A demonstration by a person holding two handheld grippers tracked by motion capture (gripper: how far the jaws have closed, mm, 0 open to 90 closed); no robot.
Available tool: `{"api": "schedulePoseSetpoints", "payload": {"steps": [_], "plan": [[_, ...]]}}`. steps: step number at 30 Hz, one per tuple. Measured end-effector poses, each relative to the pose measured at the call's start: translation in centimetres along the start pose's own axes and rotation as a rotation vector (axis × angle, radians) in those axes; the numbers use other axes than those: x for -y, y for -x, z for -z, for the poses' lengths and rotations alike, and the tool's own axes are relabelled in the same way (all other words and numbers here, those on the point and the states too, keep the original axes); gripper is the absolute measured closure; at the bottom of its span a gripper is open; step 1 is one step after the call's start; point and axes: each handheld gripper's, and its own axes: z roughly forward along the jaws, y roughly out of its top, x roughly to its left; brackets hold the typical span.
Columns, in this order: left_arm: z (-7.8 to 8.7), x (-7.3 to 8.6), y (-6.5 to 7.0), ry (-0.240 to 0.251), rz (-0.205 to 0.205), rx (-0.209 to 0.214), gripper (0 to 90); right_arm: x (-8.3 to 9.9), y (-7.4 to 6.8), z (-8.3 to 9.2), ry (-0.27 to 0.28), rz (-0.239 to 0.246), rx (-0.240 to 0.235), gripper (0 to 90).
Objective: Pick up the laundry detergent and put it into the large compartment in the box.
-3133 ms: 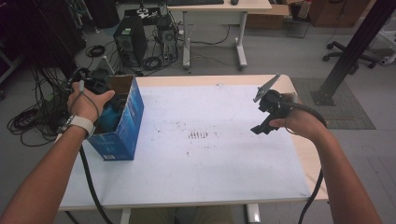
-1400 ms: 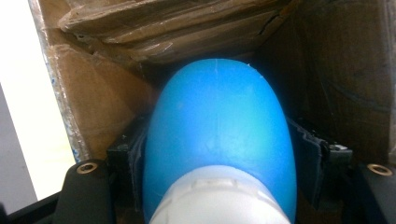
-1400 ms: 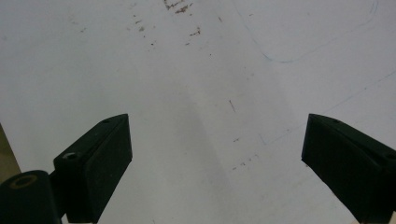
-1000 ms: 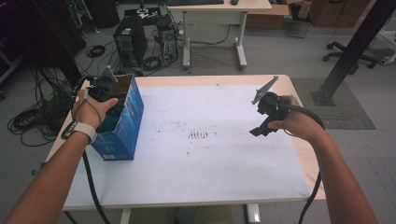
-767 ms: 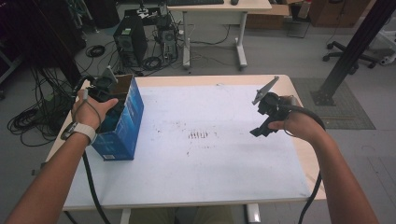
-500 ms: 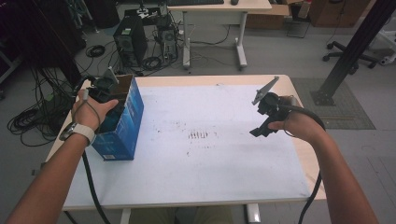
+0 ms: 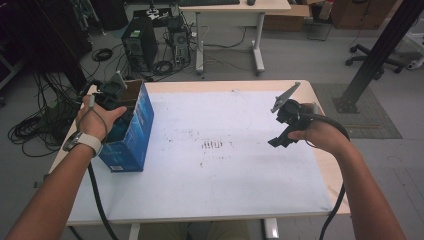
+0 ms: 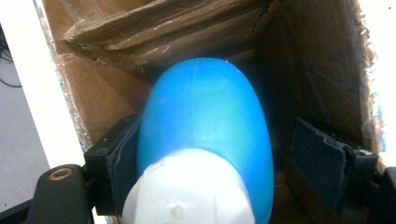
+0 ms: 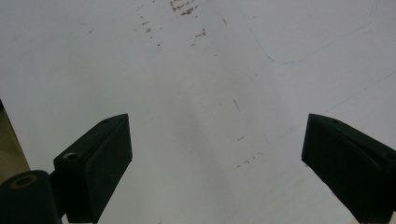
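Two grippers: inside the blue cardboard box (image 7: 131, 134) at the table's (image 7: 240, 200) left edge, the left gripper (image 8: 219, 154) has just been widening, right pad off the blue white-capped bottle (image 8: 205, 135), while the right gripper (image 9: 215, 163) gapes empty, unmoved.

Overhead camera faces the table (image 7: 225, 165); two ride tongs.

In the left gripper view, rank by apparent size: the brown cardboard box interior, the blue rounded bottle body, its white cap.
1. Brown cardboard box interior, largest.
2. Blue rounded bottle body.
3. White cap, smallest, though it is nearest the camera and cut by the frame edge.
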Motion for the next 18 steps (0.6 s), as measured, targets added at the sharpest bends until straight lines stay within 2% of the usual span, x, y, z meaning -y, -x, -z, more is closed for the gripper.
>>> {"api": "schedulePoseSetpoints", "payload": {"steps": [6,18], "plan": [[0.3,0.1,0.0,0.014,-0.003,-0.014,19.6,0.2,-0.1,0.1,0.002,-0.005,0.004,8.6],[1.1,0.2,0.1,0.028,-0.003,-0.012,18.6,0.4,-0.3,0.4,0.006,-0.004,0.007,8.6]]}}
